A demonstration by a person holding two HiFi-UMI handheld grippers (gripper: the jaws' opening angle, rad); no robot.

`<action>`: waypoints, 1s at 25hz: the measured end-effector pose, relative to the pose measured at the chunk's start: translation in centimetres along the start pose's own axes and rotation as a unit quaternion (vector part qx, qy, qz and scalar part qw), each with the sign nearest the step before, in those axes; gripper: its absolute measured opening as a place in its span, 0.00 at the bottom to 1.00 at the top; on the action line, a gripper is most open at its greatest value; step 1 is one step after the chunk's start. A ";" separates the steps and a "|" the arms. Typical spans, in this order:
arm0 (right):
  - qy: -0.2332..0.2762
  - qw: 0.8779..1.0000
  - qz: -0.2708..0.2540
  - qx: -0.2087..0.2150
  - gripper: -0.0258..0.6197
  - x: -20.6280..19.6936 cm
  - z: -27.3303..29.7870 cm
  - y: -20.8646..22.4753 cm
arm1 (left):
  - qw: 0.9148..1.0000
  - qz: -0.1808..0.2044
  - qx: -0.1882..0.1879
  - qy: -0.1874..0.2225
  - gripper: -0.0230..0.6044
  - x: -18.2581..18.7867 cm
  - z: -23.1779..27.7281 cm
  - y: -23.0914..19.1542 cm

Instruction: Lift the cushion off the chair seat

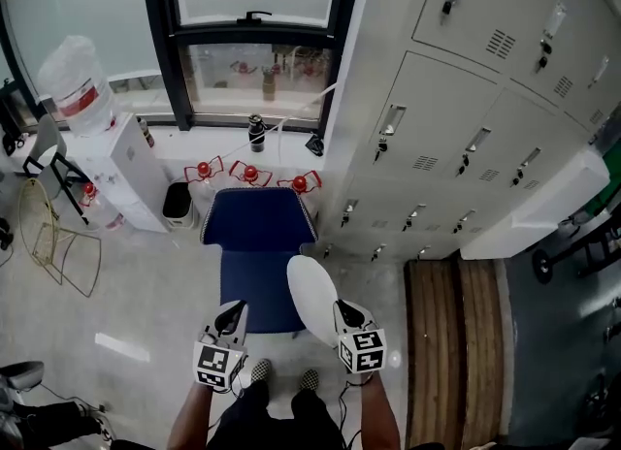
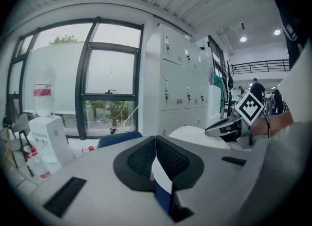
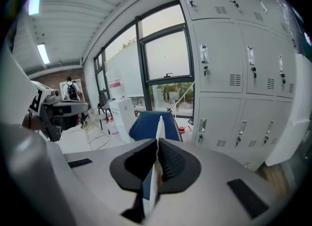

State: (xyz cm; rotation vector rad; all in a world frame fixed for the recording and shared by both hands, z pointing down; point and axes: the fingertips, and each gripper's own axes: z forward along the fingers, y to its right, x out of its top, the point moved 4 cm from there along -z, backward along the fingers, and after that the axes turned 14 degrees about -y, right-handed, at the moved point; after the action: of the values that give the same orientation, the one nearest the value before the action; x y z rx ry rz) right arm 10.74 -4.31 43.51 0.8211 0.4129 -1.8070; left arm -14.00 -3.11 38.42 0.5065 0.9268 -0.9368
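The blue chair [image 1: 257, 220] stands below the window, also visible in the right gripper view [image 3: 146, 125]. The cushion [image 1: 312, 298] is raised above the seat's front, its white face turned up on the right and a blue part running toward the left. My right gripper [image 1: 344, 314] is shut on its edge; the thin white-and-blue edge [image 3: 159, 127] stands upright between the pads. My left gripper [image 1: 233, 312] has its jaws together with a white-and-blue strip [image 2: 163, 181] pinched low between them. The cushion's white bulge [image 2: 195, 135] shows beside the right gripper [image 2: 222, 128].
Grey lockers [image 1: 466, 118] line the right side of the chair. A white water dispenser [image 1: 126, 162] and a black bin [image 1: 178, 201] stand to its left, red objects [image 1: 250, 174] behind it. A wire rack [image 1: 58, 235] is far left, wooden boards [image 1: 456, 341] right.
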 end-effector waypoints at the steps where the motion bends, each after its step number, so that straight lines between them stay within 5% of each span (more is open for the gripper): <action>1: 0.006 1.000 0.001 -0.003 0.09 0.4 -0.8 -0.2 | 1.000 0.002 -0.001 0.002 0.07 0.3 -0.5 0.1; 25: 0.131 0.990 -0.028 -0.034 0.09 5.3 -13.9 -4.7 | 0.997 0.019 0.001 0.081 0.06 5.5 -9.1 -0.5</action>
State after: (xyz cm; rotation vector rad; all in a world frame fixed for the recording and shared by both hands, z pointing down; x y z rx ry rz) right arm 9.96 2.51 29.52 1.0107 0.6704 -1.7316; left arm -16.98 0.64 28.94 0.6065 1.0577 -0.8714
